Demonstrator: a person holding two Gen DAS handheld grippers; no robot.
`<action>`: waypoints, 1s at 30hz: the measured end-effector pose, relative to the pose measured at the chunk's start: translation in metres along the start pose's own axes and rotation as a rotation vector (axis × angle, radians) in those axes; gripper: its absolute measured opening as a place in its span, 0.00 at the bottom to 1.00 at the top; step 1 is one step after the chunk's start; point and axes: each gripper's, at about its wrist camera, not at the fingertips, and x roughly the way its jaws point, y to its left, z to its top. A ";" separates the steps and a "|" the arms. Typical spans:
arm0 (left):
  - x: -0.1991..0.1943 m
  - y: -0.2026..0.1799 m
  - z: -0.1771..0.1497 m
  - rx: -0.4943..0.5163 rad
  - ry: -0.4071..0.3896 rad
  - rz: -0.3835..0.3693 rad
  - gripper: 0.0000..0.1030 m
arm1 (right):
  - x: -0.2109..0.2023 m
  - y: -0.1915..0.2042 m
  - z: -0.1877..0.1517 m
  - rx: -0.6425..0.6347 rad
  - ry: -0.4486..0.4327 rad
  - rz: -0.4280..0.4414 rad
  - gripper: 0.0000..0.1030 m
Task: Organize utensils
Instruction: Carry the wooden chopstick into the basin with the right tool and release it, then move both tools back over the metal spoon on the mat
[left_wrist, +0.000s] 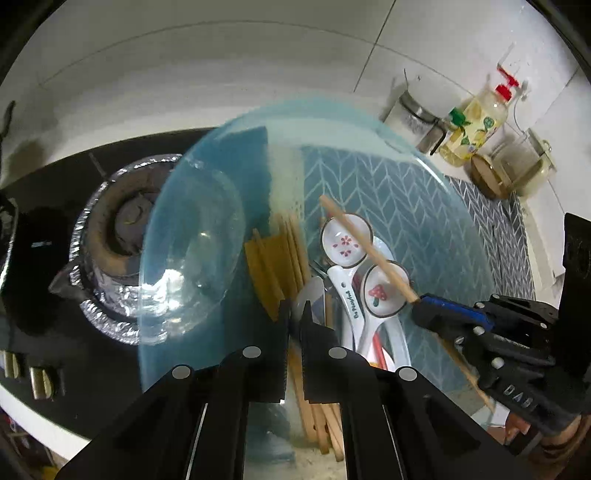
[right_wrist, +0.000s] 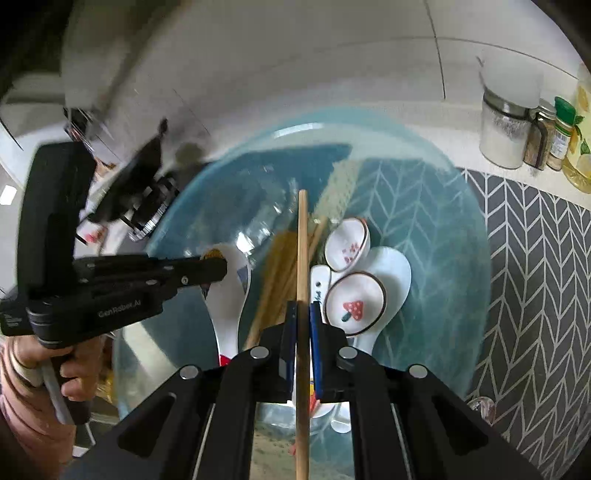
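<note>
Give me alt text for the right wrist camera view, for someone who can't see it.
The right gripper is shut on a single wooden chopstick above a clear blue bowl holding more chopsticks and white ceramic spoons. The left gripper reaches in from the left, holding a white spoon.

The left gripper is closed on a white spoon above a blue transparent bowl. In the bowl lie wooden chopsticks and ceramic spoons. At right, the right gripper clamps one chopstick — it crosses over the spoons. A foil-lined burner is at left.
</note>
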 end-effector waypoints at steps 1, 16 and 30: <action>0.004 0.000 0.001 0.002 0.008 -0.002 0.07 | 0.004 -0.002 -0.001 0.001 0.022 -0.025 0.07; -0.094 -0.077 0.013 0.063 -0.217 -0.052 0.43 | -0.108 -0.013 0.015 -0.136 -0.268 -0.034 0.09; 0.013 -0.232 -0.076 -0.064 -0.073 -0.132 0.60 | -0.194 -0.251 -0.034 -0.049 -0.335 -0.084 0.61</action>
